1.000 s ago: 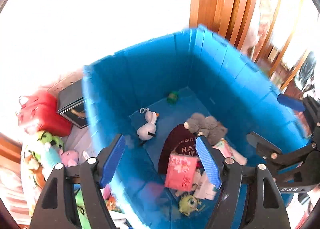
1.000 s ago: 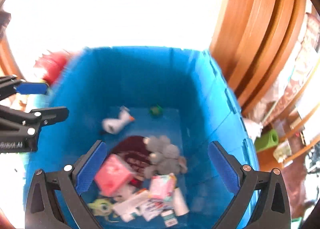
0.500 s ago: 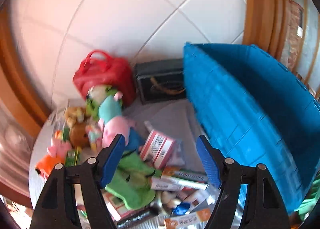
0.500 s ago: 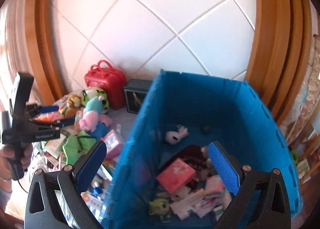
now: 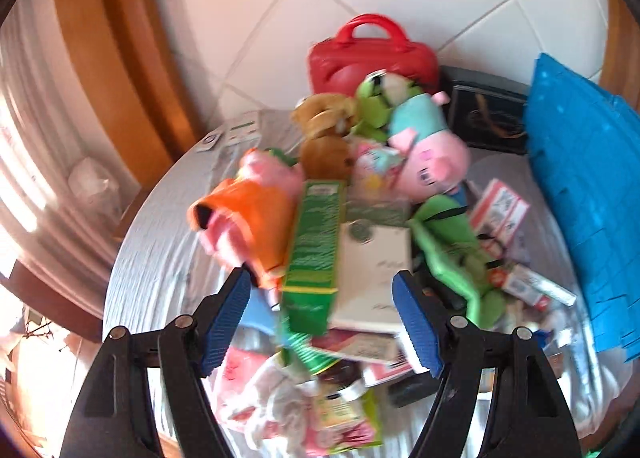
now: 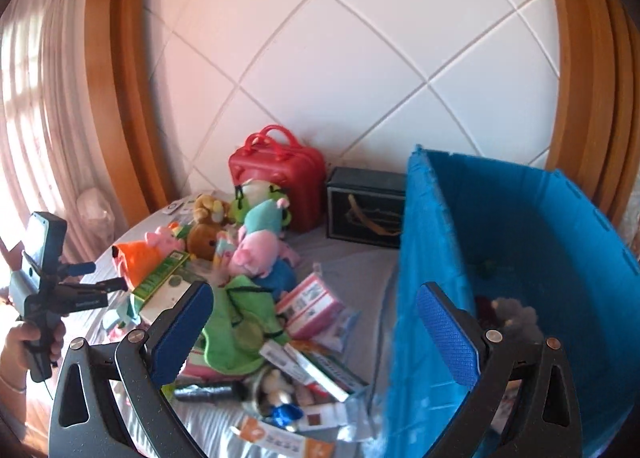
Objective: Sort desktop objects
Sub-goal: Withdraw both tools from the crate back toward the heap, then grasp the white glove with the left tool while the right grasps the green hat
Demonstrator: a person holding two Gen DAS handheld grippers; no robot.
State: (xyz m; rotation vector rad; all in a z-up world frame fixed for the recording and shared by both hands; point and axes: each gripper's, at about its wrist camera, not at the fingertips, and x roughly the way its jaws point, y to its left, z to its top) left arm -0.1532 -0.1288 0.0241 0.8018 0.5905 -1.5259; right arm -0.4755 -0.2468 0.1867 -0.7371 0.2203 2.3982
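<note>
Left wrist view, left tool [image 5: 322, 304] spread, empty, above heaped plush toys [image 5: 428, 153], green box [image 5: 314, 242], right tool [image 6: 316, 322] spread.

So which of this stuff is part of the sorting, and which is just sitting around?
Part of the job:
blue bin
pig plush
long green box
pink carton

Just around:
red case
tiled wall
wooden frame

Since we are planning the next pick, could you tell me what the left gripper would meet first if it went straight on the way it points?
Probably the long green box, which lies between the open left gripper fingers, beside the white box; depth is unclear.
</note>
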